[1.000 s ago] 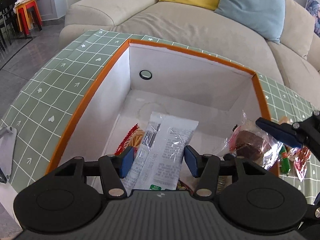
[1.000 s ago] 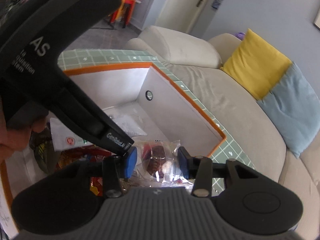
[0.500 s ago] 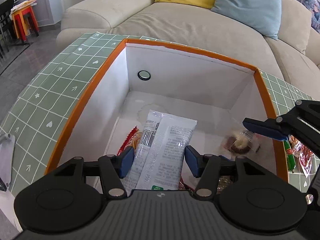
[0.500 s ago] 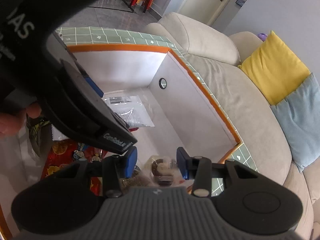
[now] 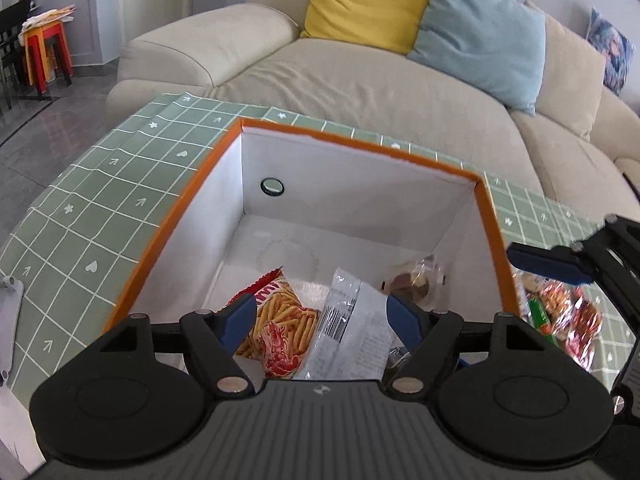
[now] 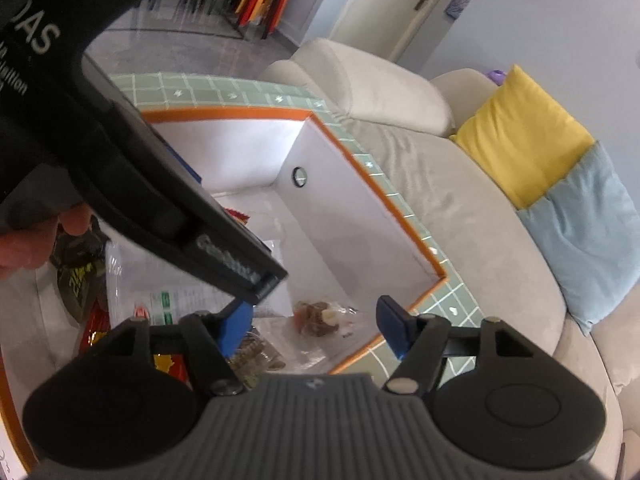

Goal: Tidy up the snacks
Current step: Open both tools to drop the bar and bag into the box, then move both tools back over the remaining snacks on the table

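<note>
Jaws, left: the left gripper [image 5: 320,316] has just been opening and its blue pads now stand spread; the white packet [image 5: 352,340] lies between them, tilted, near the pad at 3 o'clock, and I cannot tell if it touches that pad.
Jaws, right: the right gripper [image 6: 316,322] has also just been opening; its pads are spread over the clear-wrapped pastry [image 6: 316,314], which lies below on the box floor and is not pinched.
White packet: in the left wrist view it leans over the fries bag [image 5: 284,316], which lies at 9 o'clock from it.
Pastry: in the left wrist view it rests at 2 o'clock from the left pads, in the far corner of the box floor [image 5: 414,280].
Other snacks in box: a dark green pack [image 6: 78,280] and a red pack [image 6: 96,328] lie at 9 o'clock from the right pads.
Box: the white box with orange rim [image 5: 360,146] has a round grommet [image 5: 272,187] in its far wall, at 11 o'clock.
Worktop: a green checked cloth [image 5: 100,200] covers it around the box.
Loose snacks: a small heap of wrapped snacks [image 5: 560,312] lies on the cloth at 3 o'clock, outside the rim, under the right gripper's finger.
Person: a hand [image 6: 36,236] holds the left gripper's body, at 9 o'clock in the right wrist view.
Behind: a beige sofa [image 5: 360,80] with a yellow cushion [image 5: 368,0] and a blue cushion [image 5: 480,36], at 12 o'clock.
</note>
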A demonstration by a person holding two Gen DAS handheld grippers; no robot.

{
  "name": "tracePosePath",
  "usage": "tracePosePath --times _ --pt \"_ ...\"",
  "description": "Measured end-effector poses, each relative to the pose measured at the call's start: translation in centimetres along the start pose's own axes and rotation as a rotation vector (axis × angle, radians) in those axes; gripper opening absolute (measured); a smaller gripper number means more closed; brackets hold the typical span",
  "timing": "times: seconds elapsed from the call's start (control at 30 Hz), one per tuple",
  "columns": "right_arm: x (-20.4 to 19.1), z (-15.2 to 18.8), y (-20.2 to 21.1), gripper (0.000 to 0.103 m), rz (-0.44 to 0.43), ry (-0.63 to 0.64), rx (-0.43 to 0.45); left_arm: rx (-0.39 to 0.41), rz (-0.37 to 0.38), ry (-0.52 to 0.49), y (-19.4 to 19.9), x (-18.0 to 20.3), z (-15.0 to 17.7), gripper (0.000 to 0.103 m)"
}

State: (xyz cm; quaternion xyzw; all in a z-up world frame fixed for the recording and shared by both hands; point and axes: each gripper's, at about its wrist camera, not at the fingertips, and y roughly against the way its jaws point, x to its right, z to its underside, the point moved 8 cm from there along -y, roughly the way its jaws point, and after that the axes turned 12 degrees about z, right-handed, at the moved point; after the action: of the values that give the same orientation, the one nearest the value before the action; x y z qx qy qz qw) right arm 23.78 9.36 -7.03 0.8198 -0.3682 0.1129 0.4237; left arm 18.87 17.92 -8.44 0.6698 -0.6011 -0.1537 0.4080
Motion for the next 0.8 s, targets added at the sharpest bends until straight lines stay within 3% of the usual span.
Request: tracePosePath --times 0.23,0.37,0.53,0.8 --pt "2.1 0.4 2.5 0.071 0.080 -0.125 0.024 0.042 0.016 -0.020 1.8 1.2 -0.2 0.087" --pt "4.0 1.5 4.4 0.079 0.132 -0.275 0.020 0.057 0.029 -0.050 2.7 2.6 0.1 0.087" --pt "6.4 4.0 6.7 0.082 0.200 -0.471 0.007 0.076 0.065 -0.115 3.7 5.2 0.6 0.088" --pt "8.4 9.6 9.9 0.083 0.343 -0.653 -0.052 0.097 0.130 -0.195 4.4 10.2 1.8 0.088"
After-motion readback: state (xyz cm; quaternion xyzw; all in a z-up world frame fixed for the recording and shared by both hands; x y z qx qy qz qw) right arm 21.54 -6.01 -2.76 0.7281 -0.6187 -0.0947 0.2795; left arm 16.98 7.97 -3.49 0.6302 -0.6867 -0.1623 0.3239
